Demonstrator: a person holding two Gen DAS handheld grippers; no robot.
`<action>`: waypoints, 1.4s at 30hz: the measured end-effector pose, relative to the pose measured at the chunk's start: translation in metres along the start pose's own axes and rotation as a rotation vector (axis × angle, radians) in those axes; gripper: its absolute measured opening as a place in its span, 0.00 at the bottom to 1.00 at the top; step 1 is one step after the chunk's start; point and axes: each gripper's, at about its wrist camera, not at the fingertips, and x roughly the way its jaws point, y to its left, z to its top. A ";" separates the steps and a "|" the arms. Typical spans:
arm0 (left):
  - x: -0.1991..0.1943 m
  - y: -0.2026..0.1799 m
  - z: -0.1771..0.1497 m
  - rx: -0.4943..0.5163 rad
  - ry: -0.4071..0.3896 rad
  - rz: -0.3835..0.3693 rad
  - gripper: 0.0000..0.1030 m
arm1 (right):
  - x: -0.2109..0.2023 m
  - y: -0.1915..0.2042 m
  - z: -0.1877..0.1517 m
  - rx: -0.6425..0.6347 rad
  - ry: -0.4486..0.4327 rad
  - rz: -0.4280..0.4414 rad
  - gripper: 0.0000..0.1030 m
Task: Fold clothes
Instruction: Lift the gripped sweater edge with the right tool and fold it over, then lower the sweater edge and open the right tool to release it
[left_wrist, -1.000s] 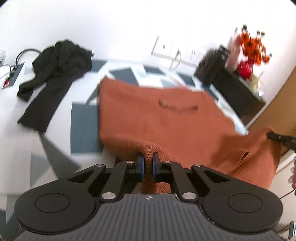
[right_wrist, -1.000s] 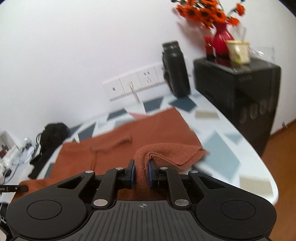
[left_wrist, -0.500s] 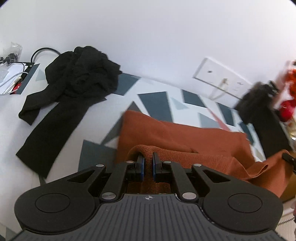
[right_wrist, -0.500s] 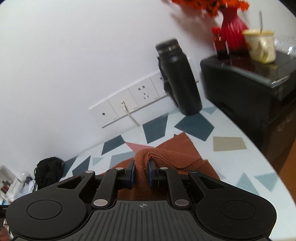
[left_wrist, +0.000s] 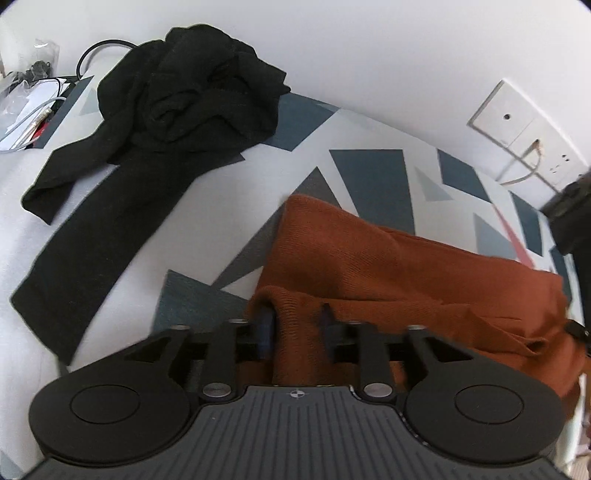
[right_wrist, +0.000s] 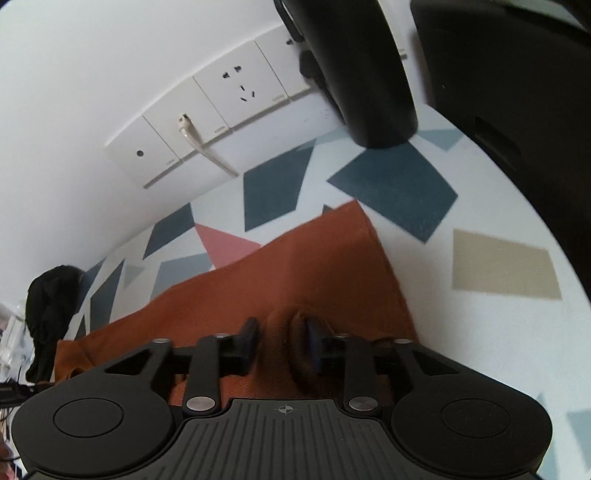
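While the rust-orange knitted garment (left_wrist: 388, 266) is lying folded over on the white tabletop with grey and blue geometric patches (left_wrist: 229, 192), both grippers are sitting low at its near edge. The left gripper (left_wrist: 295, 328) is standing with its jaws parted, and a ribbed bunch of the orange knit is rising between the fingers; the left finger (left_wrist: 264, 332) looks to be touching the cloth, while the right one is sitting slightly off it, so nothing is being pinched tight. The right gripper (right_wrist: 282, 339) is likewise standing spread apart, with a fold of the same garment (right_wrist: 295, 273) humped in the gap and not squeezed by either finger. Well off to the left, a crumpled black garment (left_wrist: 155, 122) is sprawling across the table, one long strip trailing toward the near edge. Against the wall, a row of white socket plates (right_wrist: 221, 110) is carrying a plugged-in white cable, and a tall black bottle (right_wrist: 354, 66) is standing on the table just beside a black cabinet (right_wrist: 517, 92).
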 end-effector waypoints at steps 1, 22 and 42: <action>-0.008 0.003 0.002 0.004 0.000 -0.001 0.69 | -0.005 -0.002 0.003 -0.003 -0.012 -0.003 0.57; -0.035 -0.017 -0.056 0.242 -0.076 0.075 0.22 | -0.081 0.011 -0.091 -0.046 -0.062 -0.072 0.54; -0.013 -0.021 0.031 0.297 -0.157 -0.041 0.10 | -0.031 0.028 -0.001 0.200 -0.254 0.029 0.01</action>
